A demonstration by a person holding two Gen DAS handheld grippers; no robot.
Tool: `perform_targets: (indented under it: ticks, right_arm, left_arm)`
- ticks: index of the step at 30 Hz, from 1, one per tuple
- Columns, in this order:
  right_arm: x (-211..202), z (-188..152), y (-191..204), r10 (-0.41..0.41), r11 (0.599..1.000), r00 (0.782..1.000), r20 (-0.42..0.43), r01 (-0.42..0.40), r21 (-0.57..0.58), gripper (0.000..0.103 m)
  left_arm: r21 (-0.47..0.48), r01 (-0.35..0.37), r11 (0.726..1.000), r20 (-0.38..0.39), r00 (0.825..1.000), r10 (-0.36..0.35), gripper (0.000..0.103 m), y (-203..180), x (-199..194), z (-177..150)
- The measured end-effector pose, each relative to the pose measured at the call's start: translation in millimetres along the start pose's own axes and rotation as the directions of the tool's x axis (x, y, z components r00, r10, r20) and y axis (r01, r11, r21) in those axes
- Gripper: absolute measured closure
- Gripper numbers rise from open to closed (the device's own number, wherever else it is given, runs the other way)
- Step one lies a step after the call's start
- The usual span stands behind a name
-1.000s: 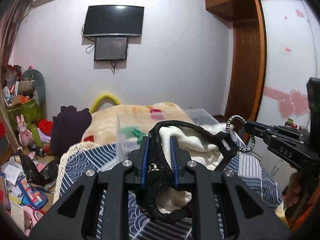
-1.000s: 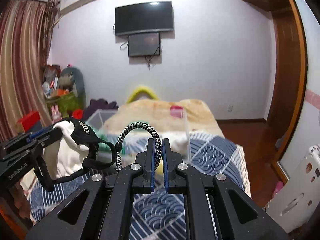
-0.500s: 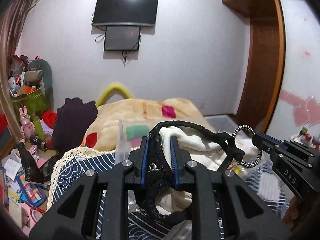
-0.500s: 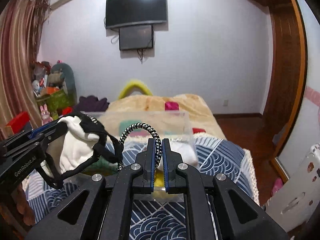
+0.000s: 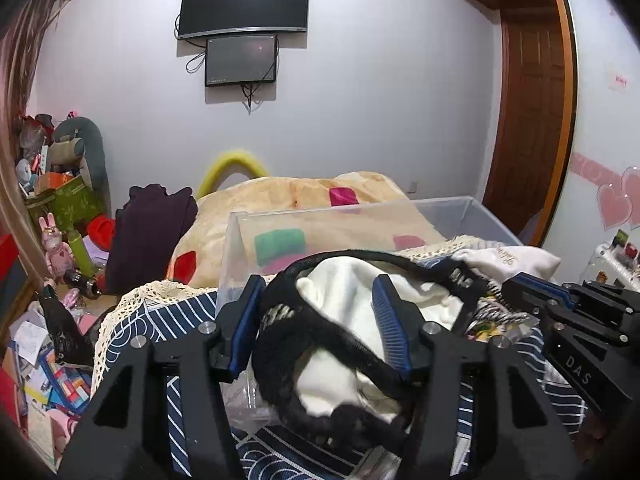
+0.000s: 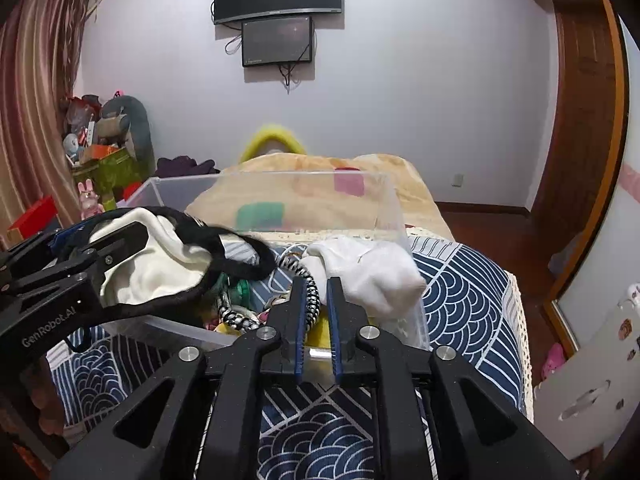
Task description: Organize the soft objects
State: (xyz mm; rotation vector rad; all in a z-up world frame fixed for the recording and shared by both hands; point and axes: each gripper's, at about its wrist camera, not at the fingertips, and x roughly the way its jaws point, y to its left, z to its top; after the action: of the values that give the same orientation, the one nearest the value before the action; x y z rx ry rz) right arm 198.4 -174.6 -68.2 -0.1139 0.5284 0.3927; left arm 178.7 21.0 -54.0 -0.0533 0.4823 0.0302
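Note:
A white cloth with black lace trim (image 5: pixel 344 320) hangs loosely between the spread fingers of my left gripper (image 5: pixel 320 292), over a clear plastic bin (image 5: pixel 472 216) on the bed. It also shows in the right wrist view (image 6: pixel 160 264). My right gripper (image 6: pixel 316 284) is slightly open, with a black-and-white braided cord (image 6: pixel 308 284) lying between its fingers, over the same bin (image 6: pixel 384 196). A white garment (image 6: pixel 372 272) lies on the bin's contents just beyond it.
The bed has a navy wave-pattern cover (image 6: pixel 460 280) and a beige blanket (image 5: pixel 304 196) behind the bin. Toys, boxes and a dark garment (image 5: pixel 148 224) crowd the floor at left. A wooden door (image 5: pixel 528 120) stands at right.
Both grippers moved forward and down over the bin. The left jaws opened wide, slackening the cloth. The right jaws opened a little, and the cord loop dropped toward the bin.

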Motion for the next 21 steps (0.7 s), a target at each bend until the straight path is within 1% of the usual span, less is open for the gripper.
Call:
perform_targets:
  ticks: [2,4,8,11,13,14,16,17,19,20,21]
  right_arm:
    - [-3,1,-4,0.006,1.000,1.000,0.009,-0.006,0.006,0.088]
    - [-9,3,-6,0.008,1.000,1.000,0.025,-0.008,0.009,0.082]
    - [-28,6,-7,0.019,1.000,0.997,0.071,-0.020,0.013,0.073]
    - [-48,8,-9,0.032,0.999,0.992,0.120,-0.033,0.012,0.064]
    - [-61,9,-8,0.037,0.999,0.987,0.154,-0.038,0.006,0.054]
    - [-68,9,-7,0.040,0.999,0.984,0.174,-0.041,0.003,0.052]
    - [-80,10,-6,0.049,0.999,0.977,0.207,-0.050,-0.003,0.044]
    - [-86,9,-5,0.053,0.999,0.974,0.222,-0.053,-0.005,0.041]
    - [-96,9,-3,0.054,0.999,0.967,0.251,-0.054,-0.006,0.029]
    - [-98,9,-2,0.051,0.999,0.964,0.260,-0.051,-0.006,0.026]
    - [-101,8,-1,0.047,0.999,0.962,0.270,-0.047,-0.006,0.021]
  left_arm:
    - [0.002,0.004,1.000,0.015,1.000,-0.004,0.043,0,-7,2]
    - [0.004,0.006,1.000,0.040,0.999,-0.006,0.037,1,-17,5]
    - [0.001,0.036,0.999,0.086,0.996,-0.036,0.032,1,-39,9]
    - [0.010,0.053,0.999,0.111,0.992,-0.054,0.027,-3,-55,11]
    - [0.018,0.067,0.998,0.126,0.990,-0.069,0.020,-4,-66,11]
    - [0.022,0.073,0.997,0.139,0.987,-0.075,0.018,-5,-73,11]
    - [0.029,0.077,0.997,0.159,0.984,-0.080,0.014,-6,-84,11]
    - [0.033,0.077,0.996,0.166,0.983,-0.082,0.013,-7,-88,11]
    - [0.041,0.073,0.997,0.185,0.979,-0.079,0.007,-9,-99,11]
    - [0.043,0.070,0.997,0.196,0.978,-0.077,0.005,-9,-105,11]
    - [0.043,0.070,0.997,0.207,0.975,-0.077,0.003,-10,-110,10]
